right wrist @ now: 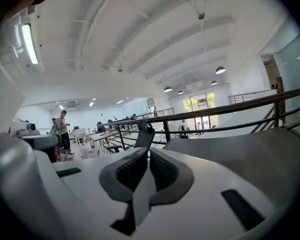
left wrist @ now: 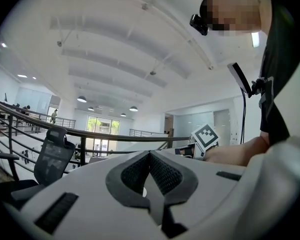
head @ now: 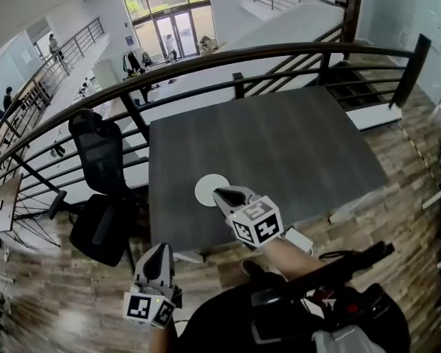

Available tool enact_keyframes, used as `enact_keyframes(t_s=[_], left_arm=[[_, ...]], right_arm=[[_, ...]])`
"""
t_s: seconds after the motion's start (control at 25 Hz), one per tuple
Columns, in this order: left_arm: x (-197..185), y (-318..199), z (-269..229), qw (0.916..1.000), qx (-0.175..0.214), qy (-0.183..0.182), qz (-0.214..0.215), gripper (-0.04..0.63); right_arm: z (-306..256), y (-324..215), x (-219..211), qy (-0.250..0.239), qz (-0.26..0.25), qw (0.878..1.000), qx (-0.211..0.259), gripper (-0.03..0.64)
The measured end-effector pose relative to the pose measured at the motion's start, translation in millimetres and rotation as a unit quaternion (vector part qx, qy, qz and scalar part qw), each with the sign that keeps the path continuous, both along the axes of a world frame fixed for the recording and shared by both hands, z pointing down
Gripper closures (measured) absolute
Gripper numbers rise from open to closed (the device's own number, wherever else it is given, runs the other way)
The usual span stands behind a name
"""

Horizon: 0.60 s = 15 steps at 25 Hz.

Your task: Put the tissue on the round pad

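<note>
Right hand-held gripper (head: 220, 193) and left hand-held gripper (head: 160, 248): jaws together, empty. Round pad (head: 205, 190) lies on the counter (head: 279, 153), at 10 o'clock of the right tips. The tissue is indistinguishable from it. Retract vertically to avoid dragging.

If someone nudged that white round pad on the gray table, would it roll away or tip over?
Probably neither: the round pad lies flat on the table, so it would likely slide. It looks thin, so probably light and perhaps bendy when lifted.
</note>
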<state>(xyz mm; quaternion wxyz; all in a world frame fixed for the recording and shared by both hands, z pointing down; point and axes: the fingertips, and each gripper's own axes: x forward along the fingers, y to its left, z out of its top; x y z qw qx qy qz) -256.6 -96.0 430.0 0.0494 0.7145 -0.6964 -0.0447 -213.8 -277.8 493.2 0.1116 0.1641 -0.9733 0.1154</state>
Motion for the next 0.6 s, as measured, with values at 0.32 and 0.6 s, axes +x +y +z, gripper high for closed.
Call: enact_keyframes(t_s=[0.32,0.6], left_arm=[[1.6,-0.3,11.2,0.9994,-0.02,-0.012,0.025,0.591],[0.0,-2.4,13.0,0.9989,-0.022,-0.019,0.037,0.591]], right_arm=[[-21.9,15.6,29.6,-0.007,0.029,1.0,0.006,0.614],[-32.2,28.8,39.2,-0.017,0.035,0.999,0.002,0.615]])
